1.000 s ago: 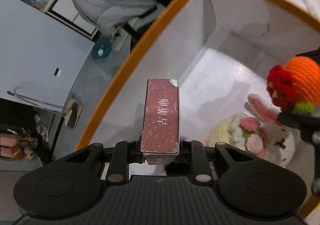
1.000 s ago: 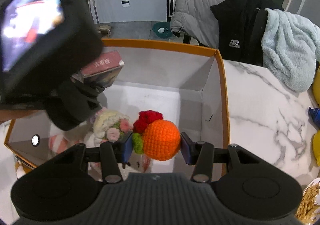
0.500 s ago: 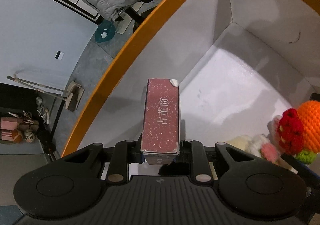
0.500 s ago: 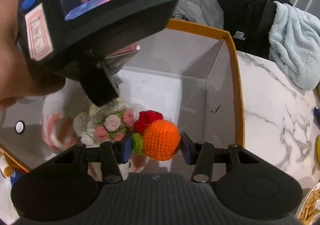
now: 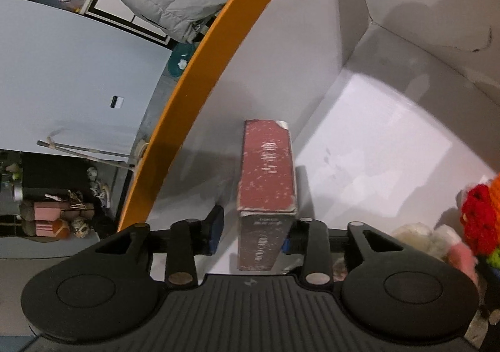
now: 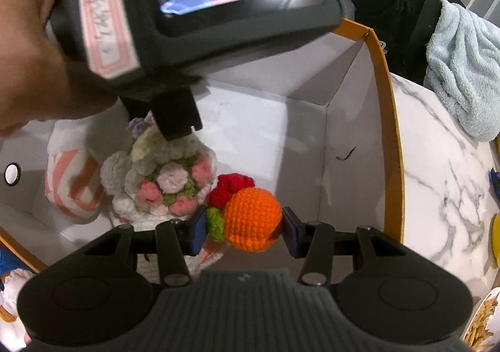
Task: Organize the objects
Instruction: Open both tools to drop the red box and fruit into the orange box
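Orange rim of the white box [image 5: 200, 83] curves along my left; the floor beyond the red card box [image 5: 267, 170] is bare. My left gripper [image 5: 253, 233] has just been opening, and its left pad stands off the carton. My right gripper [image 6: 243, 231] clamps the orange crochet ball [image 6: 251, 219] beside the crochet bouquet [image 6: 168, 183].

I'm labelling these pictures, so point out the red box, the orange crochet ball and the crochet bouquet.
red box [image 5: 267, 164], left wrist view, on its speckled top face
orange crochet ball [image 6: 251, 219], right wrist view, on its rounded front
crochet bouquet [image 6: 172, 181], right wrist view, on the middle flower
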Motion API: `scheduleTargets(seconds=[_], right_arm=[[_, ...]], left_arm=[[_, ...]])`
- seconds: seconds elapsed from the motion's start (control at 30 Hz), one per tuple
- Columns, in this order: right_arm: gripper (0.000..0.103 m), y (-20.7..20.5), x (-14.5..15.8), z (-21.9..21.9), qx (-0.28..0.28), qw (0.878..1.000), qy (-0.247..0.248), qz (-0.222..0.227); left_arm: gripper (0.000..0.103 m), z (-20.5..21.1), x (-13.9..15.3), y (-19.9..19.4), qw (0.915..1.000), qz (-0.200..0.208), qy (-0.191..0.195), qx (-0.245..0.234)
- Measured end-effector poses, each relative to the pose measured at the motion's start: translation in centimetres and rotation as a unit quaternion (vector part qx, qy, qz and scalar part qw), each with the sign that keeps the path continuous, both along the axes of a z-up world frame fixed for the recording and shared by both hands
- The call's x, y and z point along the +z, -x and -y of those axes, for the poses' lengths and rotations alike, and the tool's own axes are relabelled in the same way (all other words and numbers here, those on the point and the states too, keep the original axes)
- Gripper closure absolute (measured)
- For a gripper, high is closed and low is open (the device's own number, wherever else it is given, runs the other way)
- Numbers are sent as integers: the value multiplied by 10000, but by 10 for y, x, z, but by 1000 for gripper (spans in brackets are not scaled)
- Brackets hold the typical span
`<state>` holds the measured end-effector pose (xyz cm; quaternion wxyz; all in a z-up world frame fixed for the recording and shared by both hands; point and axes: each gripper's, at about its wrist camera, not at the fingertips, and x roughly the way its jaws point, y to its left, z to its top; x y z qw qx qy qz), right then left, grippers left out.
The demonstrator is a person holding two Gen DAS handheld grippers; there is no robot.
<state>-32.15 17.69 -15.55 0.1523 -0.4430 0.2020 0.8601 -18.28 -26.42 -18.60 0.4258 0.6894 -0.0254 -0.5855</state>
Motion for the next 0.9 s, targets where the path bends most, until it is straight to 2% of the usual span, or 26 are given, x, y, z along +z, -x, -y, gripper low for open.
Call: scheduleTargets(seconds=[0.17, 0.3, 0.4, 0.47, 0.53, 0.63, 0.67, 0.73, 0.9], right_arm=[[51, -5, 1, 7, -28, 10000, -50, -13], [51, -7, 3, 9, -55, 10000, -61, -21], [50, -7, 5, 10, -80, 10000, -37, -39], [49, -8, 6, 11, -95, 9999, -22, -52], [48, -8, 7, 12, -111, 9999, -28, -48], [48, -13, 10, 15, -152, 9999, -25, -60], [48, -14, 10, 16, -171, 9998, -22, -66], [48, -15, 12, 16, -187, 9998, -8, -80], [48, -18, 14, 18, -259, 9996, -11, -118]], left_arm=[[56, 1, 3, -1, 9999, -133, 11, 51], [45, 3, 15, -4, 9990, -446, 2, 93], [29, 5, 35, -10, 9954, -935, -182, 107], [29, 8, 51, -17, 9883, -1467, -375, 189], [29, 8, 65, -24, 9768, -2044, -635, 121], [32, 4, 75, -31, 9630, -2467, -1083, -14], [34, -1, 76, -35, 9624, -2482, -1105, -15], [35, 1, 77, -39, 9654, -2443, -909, -64], [35, -10, 76, -49, 9642, -2549, -663, -298]])
